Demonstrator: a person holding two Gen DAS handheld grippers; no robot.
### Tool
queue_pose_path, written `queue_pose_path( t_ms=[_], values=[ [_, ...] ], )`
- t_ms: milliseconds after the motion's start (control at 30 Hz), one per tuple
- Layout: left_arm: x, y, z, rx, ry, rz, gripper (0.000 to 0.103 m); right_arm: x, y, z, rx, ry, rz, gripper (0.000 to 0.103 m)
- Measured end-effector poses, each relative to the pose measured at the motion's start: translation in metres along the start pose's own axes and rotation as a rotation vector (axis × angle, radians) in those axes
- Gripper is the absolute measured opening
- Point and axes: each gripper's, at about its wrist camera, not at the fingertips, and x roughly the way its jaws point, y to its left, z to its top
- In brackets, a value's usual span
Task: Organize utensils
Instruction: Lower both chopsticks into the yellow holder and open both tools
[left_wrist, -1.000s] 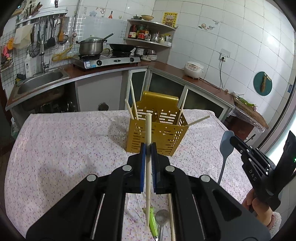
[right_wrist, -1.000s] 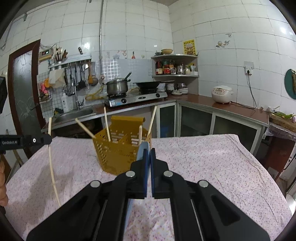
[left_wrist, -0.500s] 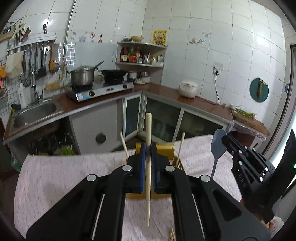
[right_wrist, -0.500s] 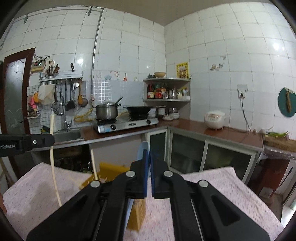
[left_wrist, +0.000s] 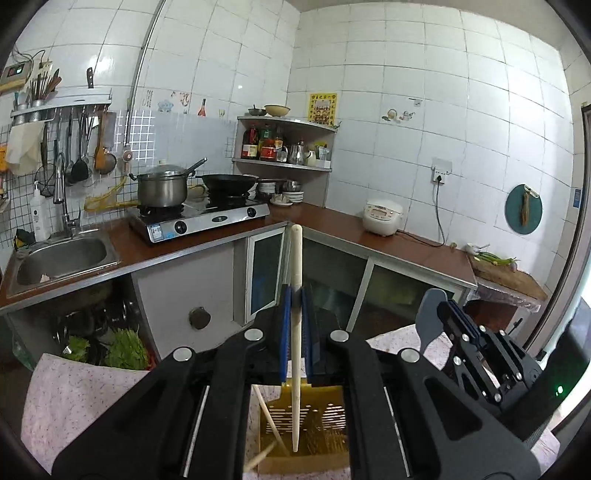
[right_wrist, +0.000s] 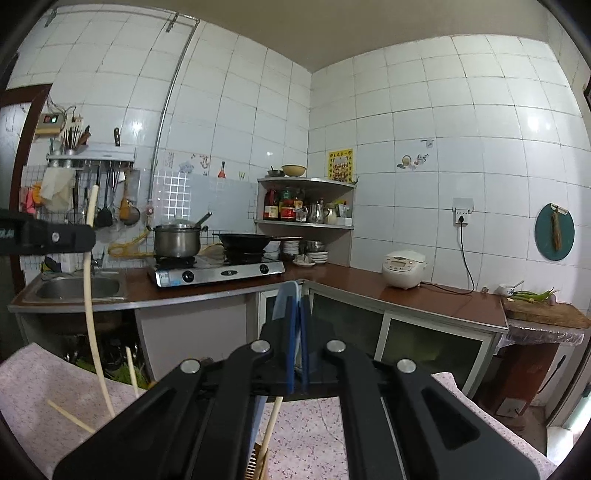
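Now both my tools sit higher than a second ago: the table's floral cloth (left_wrist: 70, 402) has dropped to the bottom of each view and the kitchen wall fills the rest. My left tool (left_wrist: 294, 325) is pinching a pale wooden chopstick (left_wrist: 296, 332) upright, its lower tip hanging over the open top of the yellow slotted utensil holder (left_wrist: 314, 424), which I judge puts me about ready to lower it in. My right tool (right_wrist: 297, 343) is pressed together on a grey-blue spatula (right_wrist: 284, 302), blade up, just beside the holder. Two or three chopsticks already lean inside the holder, though my own tool hides most of it, so I may be miscounting.
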Motion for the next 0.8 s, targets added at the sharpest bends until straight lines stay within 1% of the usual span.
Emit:
queue_pose_path(
  t_ms=[67,133,267,500,700,733,800],
  values=[
    [0.012,0.005,-0.011,-0.007,0.007,0.002,0.005,0.004,0.004,-0.008,-0.019,-0.005,-0.014,0.003],
    [0.025,0.010,-0.025,-0.021,0.042,-0.014,0.005,0.007,0.007,-0.014,-0.027,-0.005,-0.025,0.003],
    [0.041,0.016,-0.048,-0.023,0.094,-0.007,0.005,0.011,0.009,-0.026,-0.043,-0.013,-0.037,0.002],
    [0.046,0.020,-0.075,-0.018,0.131,0.009,0.005,0.009,0.008,-0.048,-0.028,0.027,0.014,0.003],
    [0.049,0.025,-0.092,-0.032,0.164,0.023,0.005,0.007,-0.002,-0.055,0.013,0.059,0.063,0.003],
    [0.049,0.026,-0.093,-0.031,0.168,0.028,0.005,0.008,-0.003,-0.056,0.014,0.083,0.090,0.003],
    [0.047,0.027,-0.094,-0.030,0.174,0.038,0.005,0.008,-0.004,-0.057,0.011,0.100,0.108,0.003]
  ],
)
